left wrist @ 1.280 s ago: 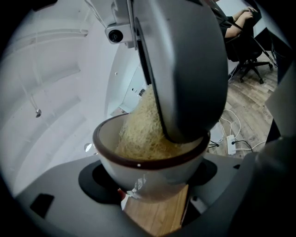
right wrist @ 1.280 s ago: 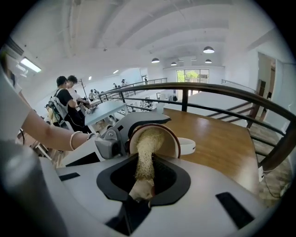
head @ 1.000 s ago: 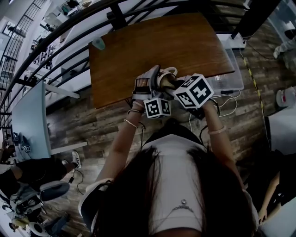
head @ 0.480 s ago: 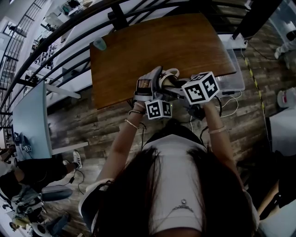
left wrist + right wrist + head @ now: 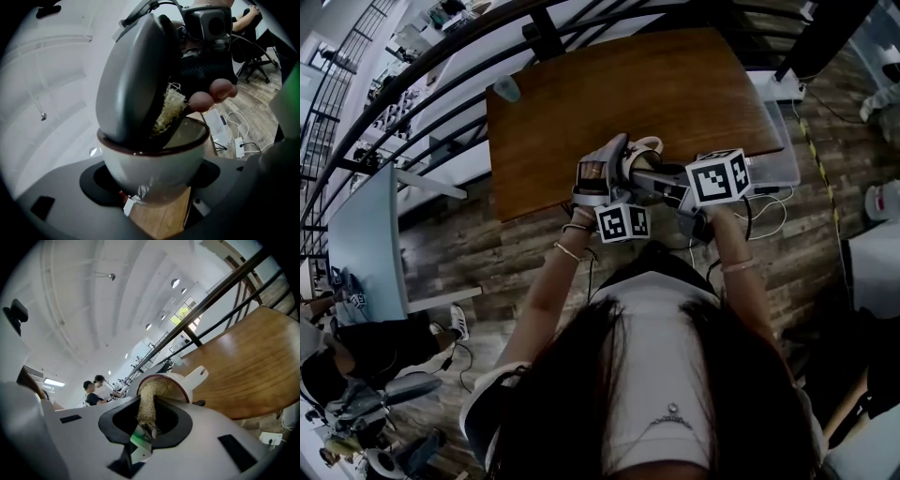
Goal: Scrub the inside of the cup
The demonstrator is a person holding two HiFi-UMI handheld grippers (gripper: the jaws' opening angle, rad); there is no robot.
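Over near edge of table [image 5: 628, 84]: cup w/ scrubber inside, held up btwn two grippers.
L gripper [image 5: 605, 173]: jaws spread wide, clamped on both sides of cup [image 5: 154, 161]. Cup has pale body and dark rim, mouth tipped toward R gripper; handle [image 5: 200, 374] points right in R gripper view. R gripper [image 5: 670, 187]: jaws nearly together, pinching tan fibrous scrubber [image 5: 147, 408]. Scrubber's far end sits inside cup, against inner wall just under rim. One R jaw tip dips past rim, per L gripper view. Person's fingertips [image 5: 220, 89] show just behind that jaw. Misc: teal tumbler [image 5: 504, 89] by far-left table corner; clear box [image 5: 778, 155] just off right edge; cables [image 5: 234, 136] on plank floor; dark railing [image 5: 441, 56] beyond far side.
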